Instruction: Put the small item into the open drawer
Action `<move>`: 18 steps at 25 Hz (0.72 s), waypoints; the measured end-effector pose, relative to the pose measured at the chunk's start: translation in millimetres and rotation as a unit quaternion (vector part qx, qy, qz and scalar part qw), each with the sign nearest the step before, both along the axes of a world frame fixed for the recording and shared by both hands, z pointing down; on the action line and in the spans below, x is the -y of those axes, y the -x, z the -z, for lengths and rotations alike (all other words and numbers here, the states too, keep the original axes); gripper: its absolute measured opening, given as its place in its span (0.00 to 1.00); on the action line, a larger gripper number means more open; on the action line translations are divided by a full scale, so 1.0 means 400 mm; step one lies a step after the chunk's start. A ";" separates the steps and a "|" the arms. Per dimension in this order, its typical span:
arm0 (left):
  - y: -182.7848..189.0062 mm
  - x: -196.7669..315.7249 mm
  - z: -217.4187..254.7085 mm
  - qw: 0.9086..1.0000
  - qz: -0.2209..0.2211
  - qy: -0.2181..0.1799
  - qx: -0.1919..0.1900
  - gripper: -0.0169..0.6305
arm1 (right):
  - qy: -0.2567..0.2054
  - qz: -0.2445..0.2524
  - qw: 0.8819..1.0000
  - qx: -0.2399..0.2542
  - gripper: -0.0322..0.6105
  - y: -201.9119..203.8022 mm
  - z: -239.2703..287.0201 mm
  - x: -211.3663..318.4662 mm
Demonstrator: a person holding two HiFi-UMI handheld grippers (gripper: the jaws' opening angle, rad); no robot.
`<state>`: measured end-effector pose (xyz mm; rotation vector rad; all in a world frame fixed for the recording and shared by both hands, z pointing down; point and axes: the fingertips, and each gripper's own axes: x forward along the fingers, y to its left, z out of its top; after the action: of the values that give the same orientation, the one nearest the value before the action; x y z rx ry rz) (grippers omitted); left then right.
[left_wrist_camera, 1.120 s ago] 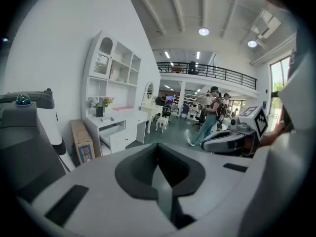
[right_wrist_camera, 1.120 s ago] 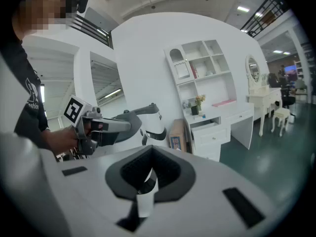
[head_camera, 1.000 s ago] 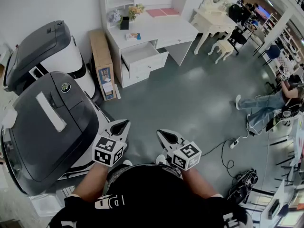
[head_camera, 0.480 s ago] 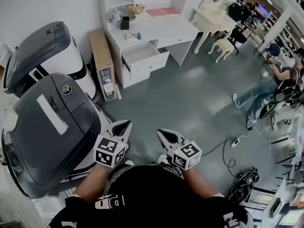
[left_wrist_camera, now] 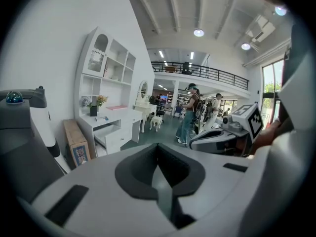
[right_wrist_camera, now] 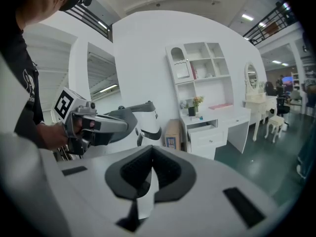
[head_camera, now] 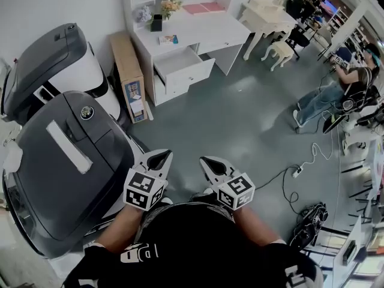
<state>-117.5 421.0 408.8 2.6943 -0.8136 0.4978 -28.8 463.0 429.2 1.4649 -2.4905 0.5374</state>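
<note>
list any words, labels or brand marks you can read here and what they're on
No text reads clearly.
Cardboard box label: too small.
Round badge on the grey machine lid: too small.
White print on the black shirt: blurred.
Marker cubes: square patterns, no words.

The floor [head_camera: 240, 125] is smooth and faintly glossy; surface [head_camera: 210, 33] and drawer [head_camera: 193, 71] smooth, white-painted; the box [head_camera: 127, 77] plain cardboard; the machine lids [head_camera: 54, 185] matt plastic.
</note>
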 end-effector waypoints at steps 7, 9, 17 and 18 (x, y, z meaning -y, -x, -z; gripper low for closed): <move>-0.001 0.021 -0.025 1.000 -0.009 0.023 -0.014 0.05 | 0.018 -0.010 1.000 -0.003 0.06 0.014 -0.023 0.018; -0.016 0.029 -0.034 0.999 -0.012 0.028 -0.014 0.05 | 0.021 -0.014 1.000 -0.001 0.06 -0.001 -0.032 0.031; -0.094 0.162 -0.062 0.999 0.022 0.035 0.002 0.05 | 0.023 -0.004 0.999 0.023 0.06 -0.106 -0.064 0.194; -0.108 0.187 -0.060 0.999 0.028 0.035 0.005 0.05 | 0.022 0.001 0.999 0.026 0.06 -0.121 -0.061 0.224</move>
<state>-74.3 346.2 432.7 2.6008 -0.8552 0.5169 19.8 373.5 453.6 1.4504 -2.5025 0.6334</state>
